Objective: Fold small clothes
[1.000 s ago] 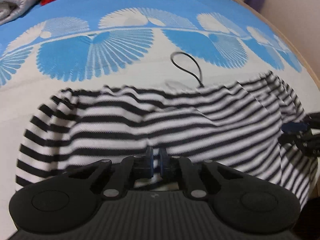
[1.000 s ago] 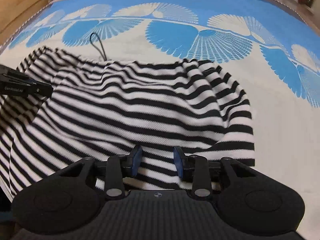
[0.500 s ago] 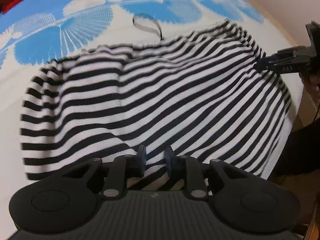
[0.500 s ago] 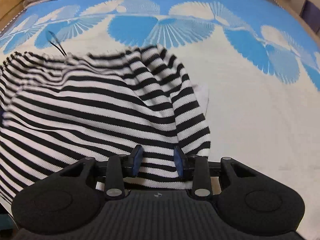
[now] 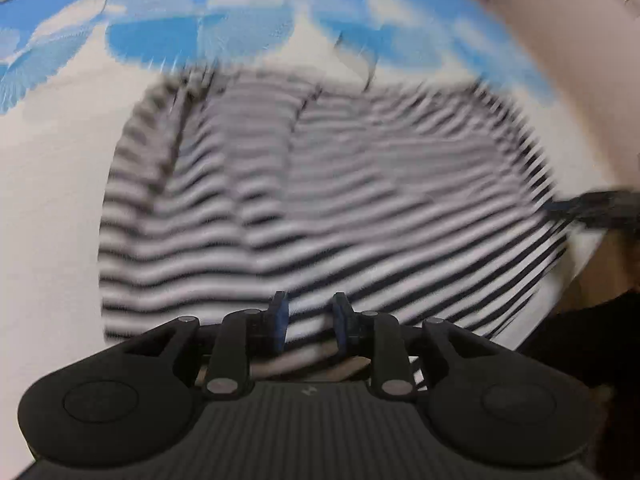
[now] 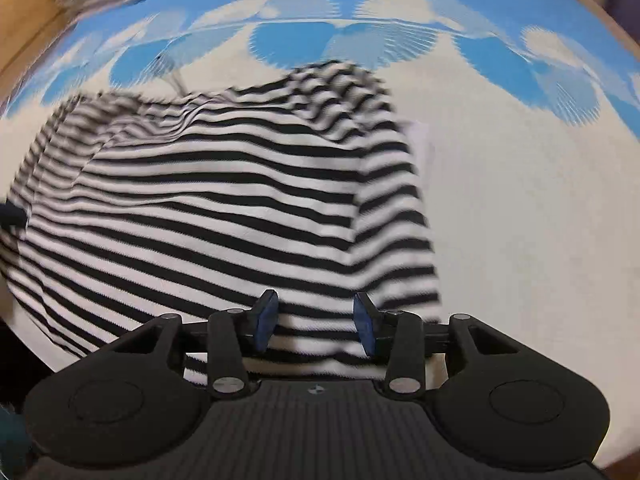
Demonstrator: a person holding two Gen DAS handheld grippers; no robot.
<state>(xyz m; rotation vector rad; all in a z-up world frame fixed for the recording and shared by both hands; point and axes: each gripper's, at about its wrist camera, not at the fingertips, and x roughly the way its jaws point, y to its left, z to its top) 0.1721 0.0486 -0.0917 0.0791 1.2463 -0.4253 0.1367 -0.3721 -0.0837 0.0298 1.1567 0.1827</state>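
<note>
1. My left gripper (image 5: pixel 308 322) and right gripper (image 6: pixel 316 322) have just been opening; both hang apart over the striped garment (image 6: pixel 224 216), pinching nothing.
2. Left view is blurred; garment edges smear.
3. It lies on the blue-and-white bedspread (image 6: pixel 520 208).

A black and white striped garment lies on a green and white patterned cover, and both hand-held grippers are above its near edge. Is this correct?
Not quite: the cover is blue and white, not green, as the right wrist view shows clearly. The rest holds: the striped garment lies on it, with the left hand-held gripper and the right hand-held gripper above its near edge.
</note>
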